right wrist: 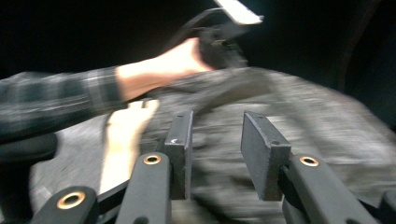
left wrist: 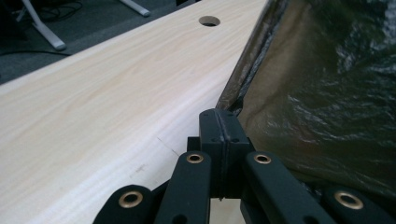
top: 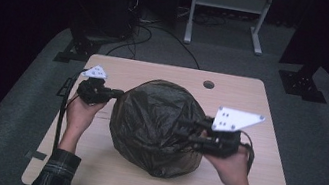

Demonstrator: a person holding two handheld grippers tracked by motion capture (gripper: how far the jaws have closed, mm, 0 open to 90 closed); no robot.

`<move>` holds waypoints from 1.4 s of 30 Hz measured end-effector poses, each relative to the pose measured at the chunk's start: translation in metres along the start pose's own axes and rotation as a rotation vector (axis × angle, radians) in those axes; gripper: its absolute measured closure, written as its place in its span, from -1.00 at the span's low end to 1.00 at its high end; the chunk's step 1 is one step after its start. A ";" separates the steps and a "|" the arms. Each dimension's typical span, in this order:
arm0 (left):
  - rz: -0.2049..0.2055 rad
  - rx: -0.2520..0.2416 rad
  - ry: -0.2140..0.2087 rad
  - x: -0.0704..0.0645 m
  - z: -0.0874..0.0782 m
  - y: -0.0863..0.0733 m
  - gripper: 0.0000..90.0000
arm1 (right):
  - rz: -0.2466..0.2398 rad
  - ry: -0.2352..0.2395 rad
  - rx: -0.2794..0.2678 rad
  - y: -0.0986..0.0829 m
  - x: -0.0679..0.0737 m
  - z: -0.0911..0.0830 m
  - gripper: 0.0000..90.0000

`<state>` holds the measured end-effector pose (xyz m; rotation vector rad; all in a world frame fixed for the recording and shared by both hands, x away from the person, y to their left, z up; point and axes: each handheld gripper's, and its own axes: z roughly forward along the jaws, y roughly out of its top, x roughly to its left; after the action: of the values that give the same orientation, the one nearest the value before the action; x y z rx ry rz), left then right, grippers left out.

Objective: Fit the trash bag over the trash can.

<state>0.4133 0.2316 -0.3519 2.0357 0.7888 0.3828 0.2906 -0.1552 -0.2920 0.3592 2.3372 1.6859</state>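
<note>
table point(top: 253, 94): one | bag point(top: 157, 122): one | left claw point(left wrist: 219, 122) pinching bag | right claw point(right wrist: 215, 140) spread

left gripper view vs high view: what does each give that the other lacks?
Left gripper view alone: the left gripper with its jaws pressed together on the edge of the dark plastic bag, and the wrinkled film close up. High view alone: the bag's whole rounded outline, the right gripper over its right side, both forearms, and the white frame on the floor. Both: bag, wooden table, its round hole.
</note>
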 end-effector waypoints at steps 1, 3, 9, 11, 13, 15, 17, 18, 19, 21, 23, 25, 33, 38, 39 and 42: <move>0.004 0.008 0.009 0.002 0.002 0.002 1.00 | 0.008 -0.022 -0.010 0.002 -0.010 -0.001 0.39; 0.007 0.021 0.017 0.005 0.008 0.006 1.00 | 0.036 -0.052 -0.010 0.004 -0.030 0.001 0.38; 0.016 0.036 0.016 0.010 0.025 0.011 1.00 | 0.117 -0.130 -0.003 0.002 -0.085 0.017 0.27; 0.018 0.035 0.014 0.010 0.028 0.011 1.00 | 0.151 -0.140 0.013 -0.001 -0.102 0.024 0.21; 0.019 0.033 0.008 0.010 0.030 0.011 1.00 | 0.192 -0.143 0.017 -0.005 -0.116 0.030 0.16; 0.018 0.028 0.005 0.010 0.031 0.011 1.00 | 0.238 -0.115 0.025 -0.009 -0.128 0.036 0.08; 0.017 0.023 0.001 0.009 0.031 0.012 1.00 | 0.282 -0.074 0.040 -0.014 -0.136 0.043 0.04; 0.019 0.024 0.001 0.009 0.031 0.012 1.00 | 0.292 -0.062 0.062 -0.016 -0.139 0.047 0.10; 0.021 0.024 0.000 0.009 0.030 0.012 1.00 | 0.295 -0.050 0.080 -0.017 -0.140 0.049 0.25; 0.023 0.020 -0.002 0.008 0.030 0.013 1.00 | 0.294 -0.021 0.077 -0.019 -0.140 0.051 0.55; 0.027 0.015 -0.004 0.008 0.029 0.014 1.00 | 0.271 -0.044 0.082 -0.019 -0.139 0.050 0.82; 0.025 0.005 -0.004 0.007 0.029 0.015 1.00 | 0.264 -0.060 0.072 -0.018 -0.140 0.048 0.99; 0.024 0.016 -0.016 0.007 0.043 0.015 1.00 | 0.266 -0.249 0.127 -0.041 -0.158 0.053 1.00; 0.019 0.053 -0.029 0.005 0.061 0.008 1.00 | 0.319 -0.296 0.157 -0.074 -0.170 0.062 1.00; 0.015 0.055 -0.032 0.005 0.064 0.006 1.00 | 0.331 -0.297 0.155 -0.081 -0.172 0.063 1.00; 0.013 0.069 -0.043 0.004 0.072 0.000 1.00 | 0.347 -0.307 0.181 -0.098 -0.173 0.067 1.00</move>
<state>0.4550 0.1890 -0.3916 2.1073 0.7719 0.3227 0.4701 -0.1828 -0.3979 1.0317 2.2913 1.4234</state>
